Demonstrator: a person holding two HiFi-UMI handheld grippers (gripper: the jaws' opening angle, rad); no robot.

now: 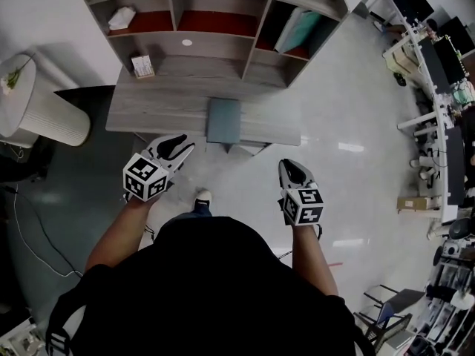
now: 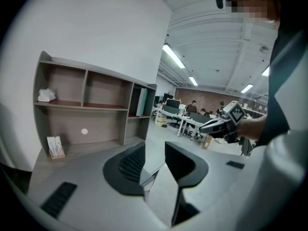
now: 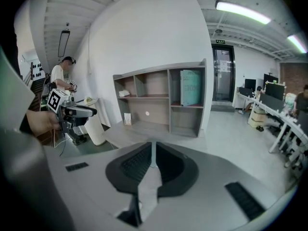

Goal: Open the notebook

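The closed grey notebook (image 1: 223, 120) lies flat at the front edge of the desk (image 1: 148, 110), twelve o'clock from the person. The left gripper (image 1: 183, 146) hovers at its eight o'clock, jaws parted on nothing. The right gripper (image 1: 292, 166) is at its four o'clock, jaws drawn together, empty.

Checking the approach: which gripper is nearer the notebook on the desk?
Left. In the head view the left gripper is just lower-left of the notebook; the right gripper is farther off, lower-right.

Ahead of the left tongs (image 1: 181, 144) and right tongs (image 1: 291, 167), the bench (image 1: 156, 110) is matt grey wood grain. The notebook (image 1: 223, 120) has a smooth, matt cover, and the floor (image 1: 356, 173) beneath is glossy.
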